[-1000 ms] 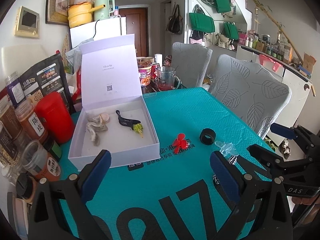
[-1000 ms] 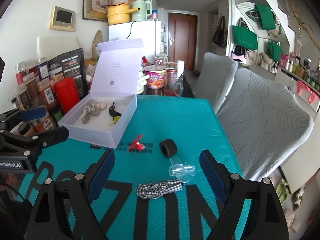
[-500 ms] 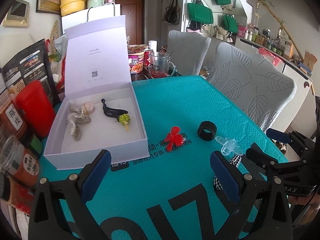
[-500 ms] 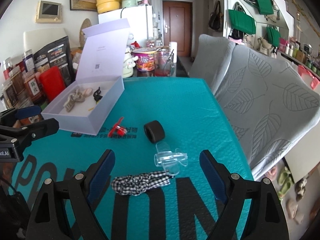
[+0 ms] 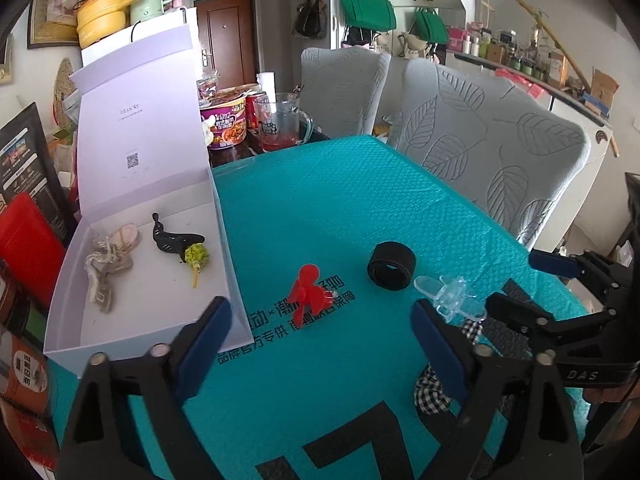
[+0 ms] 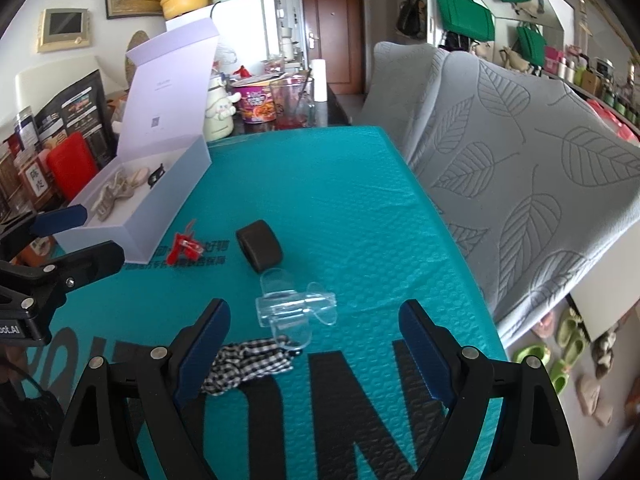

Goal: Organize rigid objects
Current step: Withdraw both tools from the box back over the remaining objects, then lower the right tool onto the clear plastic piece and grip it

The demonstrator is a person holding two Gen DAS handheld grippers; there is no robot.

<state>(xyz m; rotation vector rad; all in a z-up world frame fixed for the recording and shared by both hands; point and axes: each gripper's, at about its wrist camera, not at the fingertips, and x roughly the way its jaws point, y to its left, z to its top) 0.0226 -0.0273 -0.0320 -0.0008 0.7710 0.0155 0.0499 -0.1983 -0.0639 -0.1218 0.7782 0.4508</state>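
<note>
A red clip lies on the teal mat just ahead of my left gripper, whose jaws are closing with nothing between them. Right of it sit a black ring, a clear plastic clip and a checked cloth. An open white box at the left holds a black clip, a green-tipped pick and a beige tangle. My right gripper stands open just short of the clear plastic clip, beside the checked cloth. The black ring and red clip lie farther off.
Jars, a red container and dark packets crowd the table's left edge. A noodle cup and a glass mug stand beyond the mat. Two grey leaf-patterned chairs line the right side. Each gripper shows in the other's view.
Both grippers have come forward and down toward the mat, so the objects look larger. The left jaws have narrowed a little. No object has moved.
</note>
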